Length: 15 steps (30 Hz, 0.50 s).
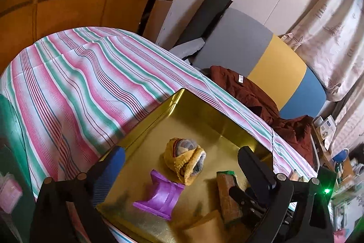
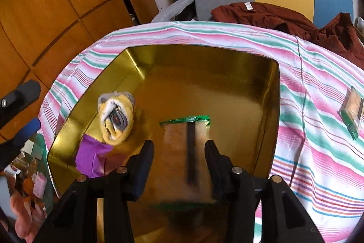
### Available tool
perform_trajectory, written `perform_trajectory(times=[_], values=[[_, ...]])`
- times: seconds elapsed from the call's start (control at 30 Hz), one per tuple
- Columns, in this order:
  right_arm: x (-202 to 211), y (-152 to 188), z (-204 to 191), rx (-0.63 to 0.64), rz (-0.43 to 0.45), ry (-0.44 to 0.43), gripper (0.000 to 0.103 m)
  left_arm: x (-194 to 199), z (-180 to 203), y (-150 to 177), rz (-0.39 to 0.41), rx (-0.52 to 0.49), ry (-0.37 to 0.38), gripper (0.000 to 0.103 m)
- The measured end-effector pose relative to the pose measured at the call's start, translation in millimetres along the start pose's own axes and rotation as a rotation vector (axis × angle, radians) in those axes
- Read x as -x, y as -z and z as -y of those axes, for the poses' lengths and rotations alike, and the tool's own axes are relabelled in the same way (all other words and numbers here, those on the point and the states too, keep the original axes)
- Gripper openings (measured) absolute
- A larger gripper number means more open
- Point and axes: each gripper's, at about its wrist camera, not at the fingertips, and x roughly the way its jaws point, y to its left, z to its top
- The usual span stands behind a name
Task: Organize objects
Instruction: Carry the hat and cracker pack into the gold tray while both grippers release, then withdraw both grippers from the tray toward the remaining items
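The right gripper [image 2: 179,147] hangs over the near half of the gold tray [image 2: 276,106], its jaws partly apart with a green-edged snack packet [image 2: 182,145] lying between them; the packet is motion-blurred and a gap shows along each pad, so it looks released or just slipping free rather than clamped. The left gripper [image 1: 182,165] stands above the tray's left near corner with its jaws spread wide and nothing between them. Below it a purple spool-shaped piece [image 1: 161,194] lies near the tray's near edge, and a rolled yellow sock bundle [image 1: 185,157] sits just behind it, touching or almost touching. A second snack packet [image 2: 351,112] is still out on the striped tablecloth [image 2: 318,92], well to the right of the tray, so the sorting seems unfinished. The risks from here, as I judge them: the packet could catch on a right pad and be dragged up or flipped over the near rim when the gripper lifts; the two grippers sit close over the same tray and could knock together; and a reach across for the outlying packet could snag the loose cloth and shift the tray.
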Motion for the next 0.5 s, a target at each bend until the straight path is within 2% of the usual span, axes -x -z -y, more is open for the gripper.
perform_trajectory(times=[0.23,0.5], values=[[39,13,5,0.025,0.133,0.003,0.050,-3,9,7,-0.020,-0.025,-0.003,0.102],[66,27,14,0.039,0.178,0.032,0.050,-10,30,24,-0.075,-0.077,0.034,0.103]])
